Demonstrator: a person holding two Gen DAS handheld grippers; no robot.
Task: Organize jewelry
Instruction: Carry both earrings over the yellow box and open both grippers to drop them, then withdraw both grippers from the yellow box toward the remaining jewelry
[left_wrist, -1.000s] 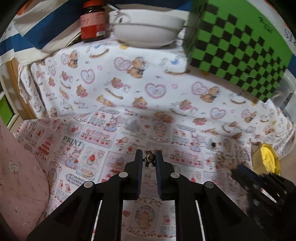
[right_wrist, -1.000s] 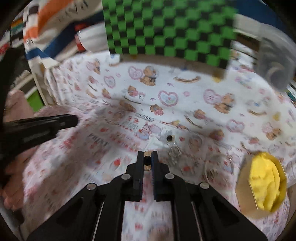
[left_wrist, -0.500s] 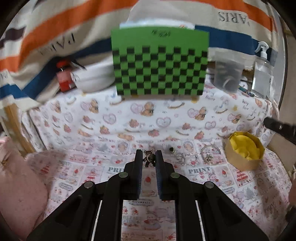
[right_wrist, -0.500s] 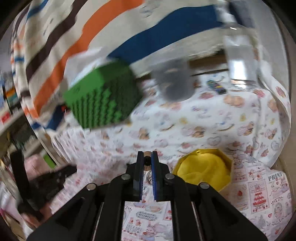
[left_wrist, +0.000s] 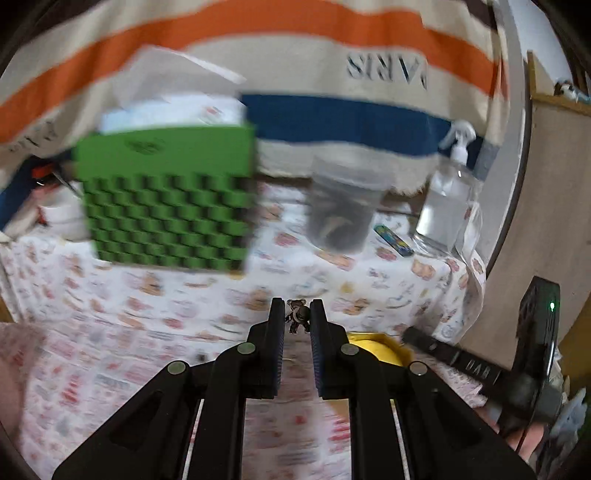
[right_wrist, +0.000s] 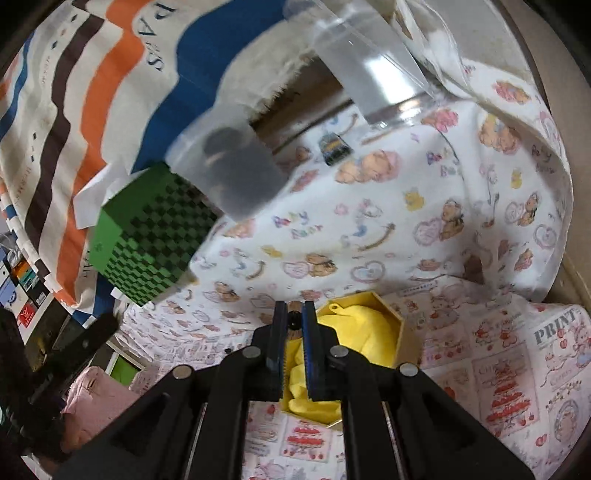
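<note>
— What's the left gripper (left_wrist: 296, 319) got hold of?

— A tiny bear charm (left_wrist: 297, 319), brown with a dark middle. The jaws are pinched in on it right at their tips, and it hangs up in the air over the desk (left_wrist: 122, 306), above the printed cloth.

— And the right gripper (right_wrist: 294, 325)?

— Its jaws are clamped on a small round piece (right_wrist: 294, 320), tan with a dark centre. I cannot tell what kind of jewelry it is; it is too small. It sits between the very tips, just above the near-left edge of the yellow box (right_wrist: 391, 325).

— What's in the box?

— A crumpled yellow cloth (right_wrist: 354, 328) lining it. The box stands on the cartoon-print cloth, on the right side of the desk. From the left gripper's view only a sliver of it shows, just right of the jaws, with the right gripper's black body coming in from the right beyond it.

— Anything else on the desk?

— At the far side, a green checkered box (left_wrist: 166, 195) on the left, a cloudy plastic cup (left_wrist: 341, 210) with something dark inside to its right, then a clear spray bottle (left_wrist: 448, 199) at the far right. A small colourful packet (left_wrist: 393, 240) lies between cup and bottle. Behind all of it hangs a striped cloth (left_wrist: 295, 48), orange, cream and blue, with lettering on it. The left view is blurred, so finer things on the cloth are hard to read.
</note>
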